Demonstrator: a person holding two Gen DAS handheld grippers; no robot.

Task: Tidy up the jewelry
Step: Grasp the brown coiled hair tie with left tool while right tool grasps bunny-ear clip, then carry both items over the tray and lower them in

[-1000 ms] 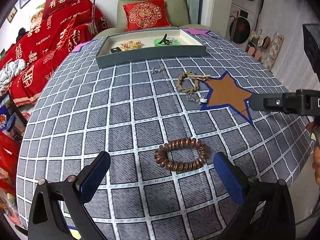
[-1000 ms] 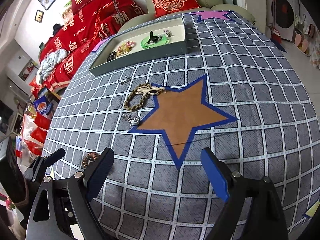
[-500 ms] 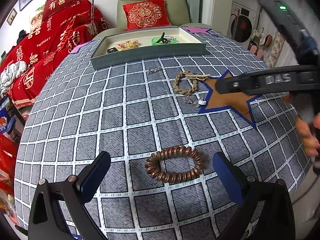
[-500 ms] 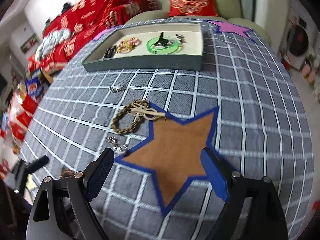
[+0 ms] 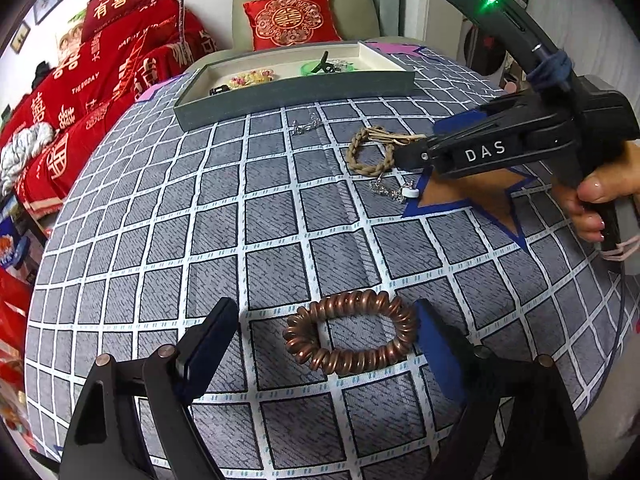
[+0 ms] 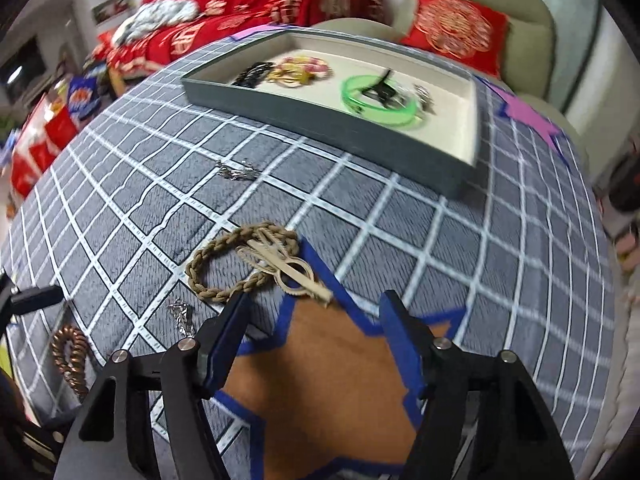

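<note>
A copper coil bracelet (image 5: 349,332) lies on the grid tablecloth between the fingers of my open left gripper (image 5: 326,330), untouched; it also shows at the left edge of the right wrist view (image 6: 72,356). A braided khaki bracelet (image 6: 236,264) with a beige clip (image 6: 288,268) lies just ahead of my open, empty right gripper (image 6: 314,318), which hovers over the brown star patch (image 6: 340,380). In the left wrist view the right gripper body (image 5: 500,148) reaches over the braided bracelet (image 5: 370,152). A small silver chain (image 5: 392,191) lies beside the star.
A grey tray (image 5: 296,90) at the far side holds a green bangle (image 6: 376,100), beads and a black clip. Another silver piece (image 6: 236,171) lies before the tray. A sofa with red cushions stands behind; the table edge drops off on the right.
My right gripper has moved forward and left to the braided bracelet. My left gripper has closed in on the copper bracelet, with its fingers narrower.
</note>
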